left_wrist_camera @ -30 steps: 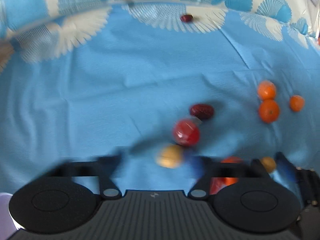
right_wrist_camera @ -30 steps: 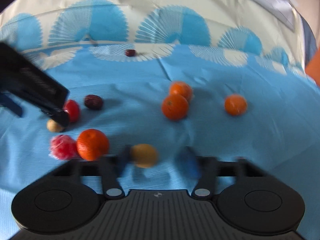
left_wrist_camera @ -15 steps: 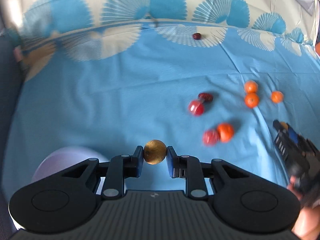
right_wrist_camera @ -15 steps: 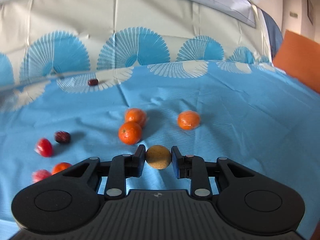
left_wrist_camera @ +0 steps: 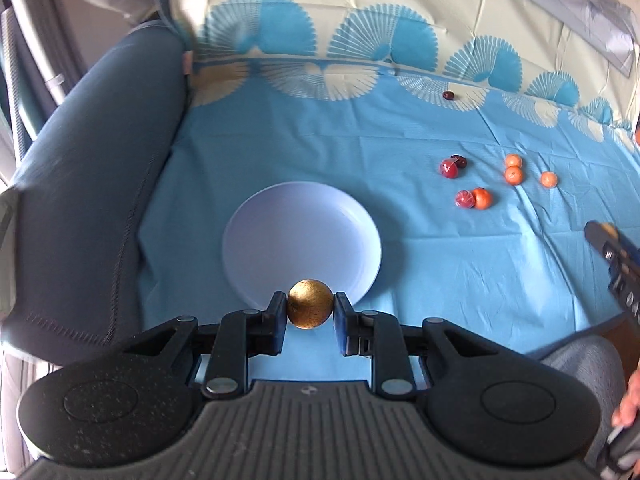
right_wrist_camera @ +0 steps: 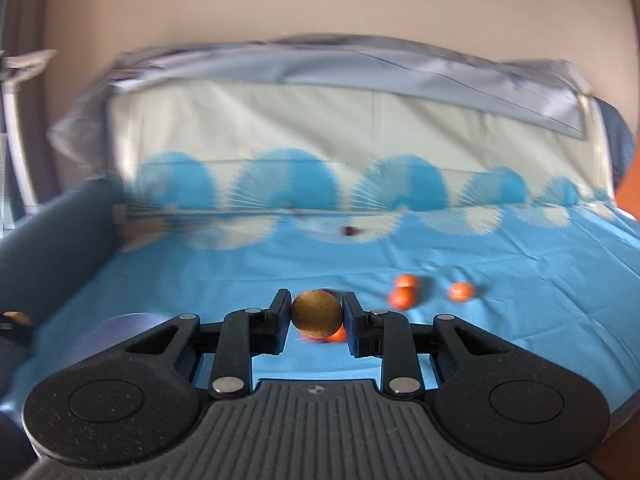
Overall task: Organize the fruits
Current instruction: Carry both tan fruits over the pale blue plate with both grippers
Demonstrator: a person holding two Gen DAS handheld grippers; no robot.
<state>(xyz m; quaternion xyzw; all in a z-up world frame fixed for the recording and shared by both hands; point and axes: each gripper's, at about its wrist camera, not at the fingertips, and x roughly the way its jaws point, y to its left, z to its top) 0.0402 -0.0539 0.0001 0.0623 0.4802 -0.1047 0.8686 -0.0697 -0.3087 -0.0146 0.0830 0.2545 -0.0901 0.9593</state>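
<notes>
Left wrist view: my left tool [left_wrist_camera: 310,309] grips a brown fruit [left_wrist_camera: 310,309] over the near rim of the plate [left_wrist_camera: 280,216]; no readable writing. My right tool [right_wrist_camera: 316,314] grips another brown fruit [right_wrist_camera: 316,314].

A sofa with a dark blue armrest [left_wrist_camera: 92,184] is draped in a blue fan-patterned cloth [left_wrist_camera: 320,152]; a beige wall [right_wrist_camera: 320,0] is seen behind.

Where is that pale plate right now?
In the left wrist view the plate lies on the blue cloth just beyond the left claw, left of the scattered fruit and beside the grey cushion.
</notes>
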